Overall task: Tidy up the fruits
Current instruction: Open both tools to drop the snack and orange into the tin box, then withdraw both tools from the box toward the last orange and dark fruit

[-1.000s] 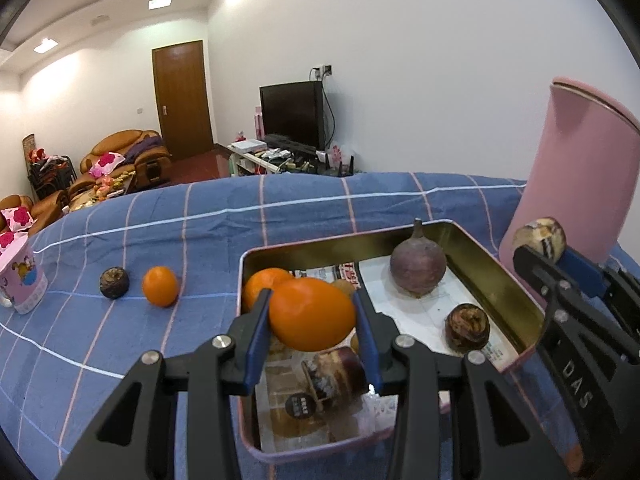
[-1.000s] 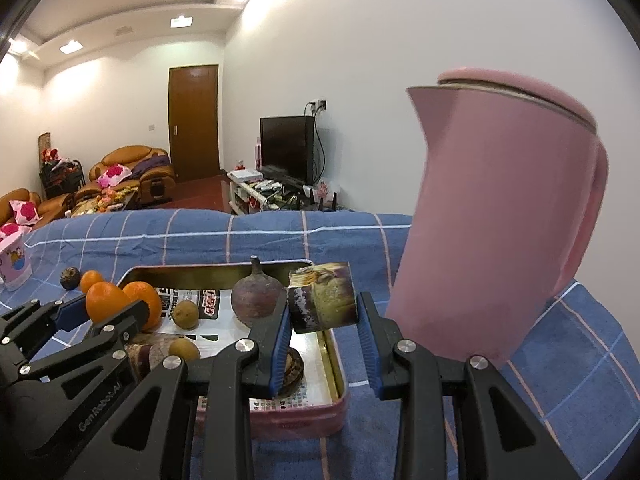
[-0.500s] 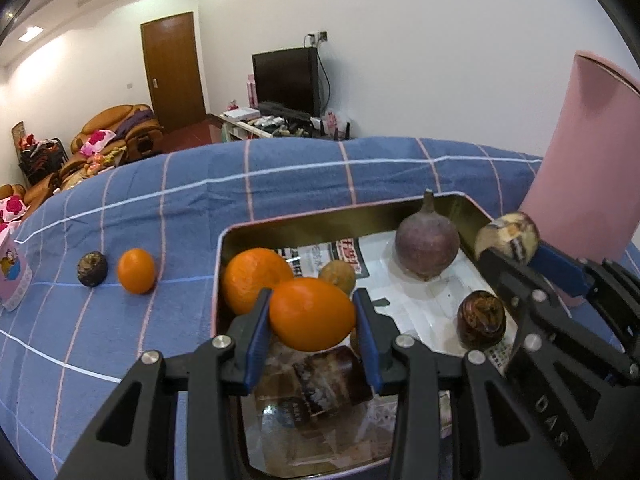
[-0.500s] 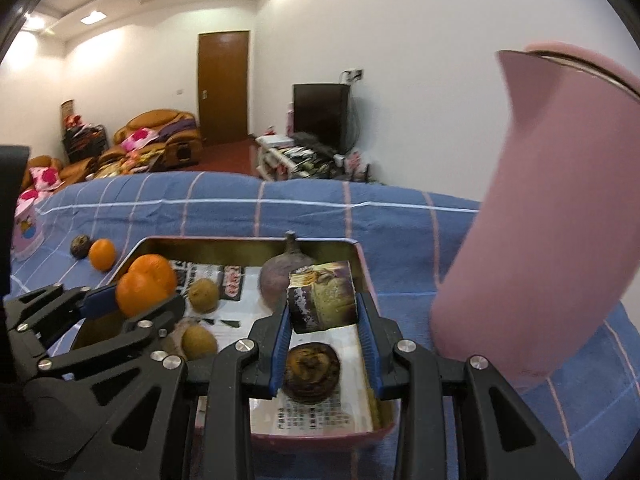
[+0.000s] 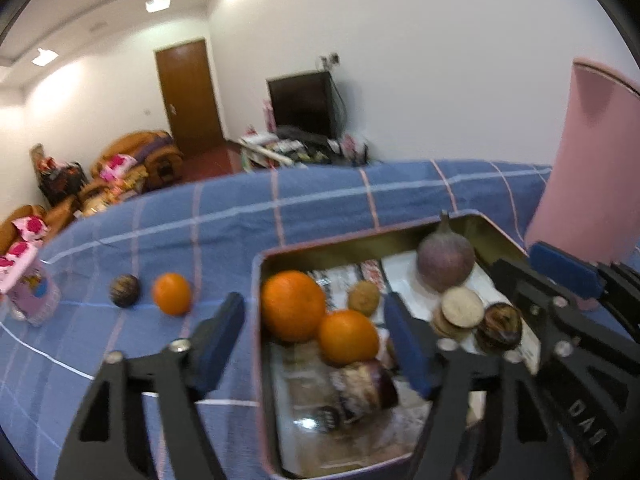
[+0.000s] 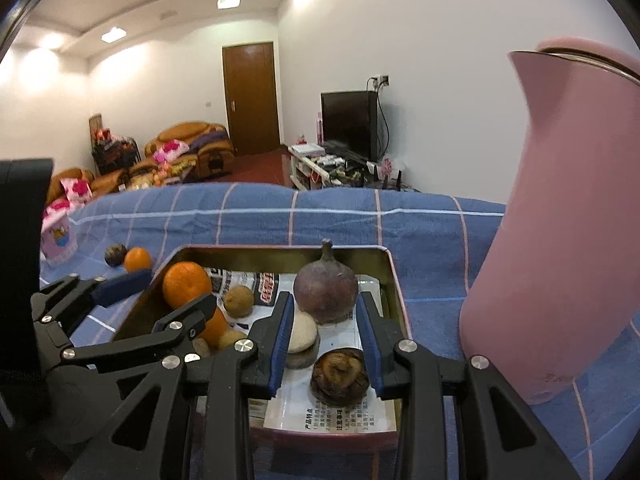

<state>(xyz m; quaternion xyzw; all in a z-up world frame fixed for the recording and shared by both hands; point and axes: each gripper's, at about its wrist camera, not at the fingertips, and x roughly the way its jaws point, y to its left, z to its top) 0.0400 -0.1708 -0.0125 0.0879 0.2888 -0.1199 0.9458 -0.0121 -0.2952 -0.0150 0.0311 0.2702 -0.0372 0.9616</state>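
Note:
A metal tray [image 5: 360,240] [image 6: 394,276] on the blue checked cloth holds two oranges [image 5: 292,304] [image 5: 348,336], a purple fig-like fruit [image 5: 444,260] [image 6: 326,290], a dark round fruit [image 5: 500,326] [image 6: 340,374], a cut pale piece [image 5: 460,312] [image 6: 302,336] and small brown fruits [image 5: 363,298]. My left gripper [image 5: 316,336] is open above the tray's left edge, the smaller orange lying between its fingers. My right gripper [image 6: 326,344] is open and empty over the tray's right part. A loose orange [image 5: 172,294] and a dark fruit [image 5: 125,290] lie left of the tray.
A tall pink jug [image 6: 560,240] [image 5: 592,184] stands right of the tray, close to my right gripper. A pink cup [image 5: 28,292] stands at the far left of the cloth. Sofas, a door and a television lie beyond the table.
My left gripper has opened and let the orange go into the tray beside the other orange. My right gripper has opened and dropped the cut piece into the tray.

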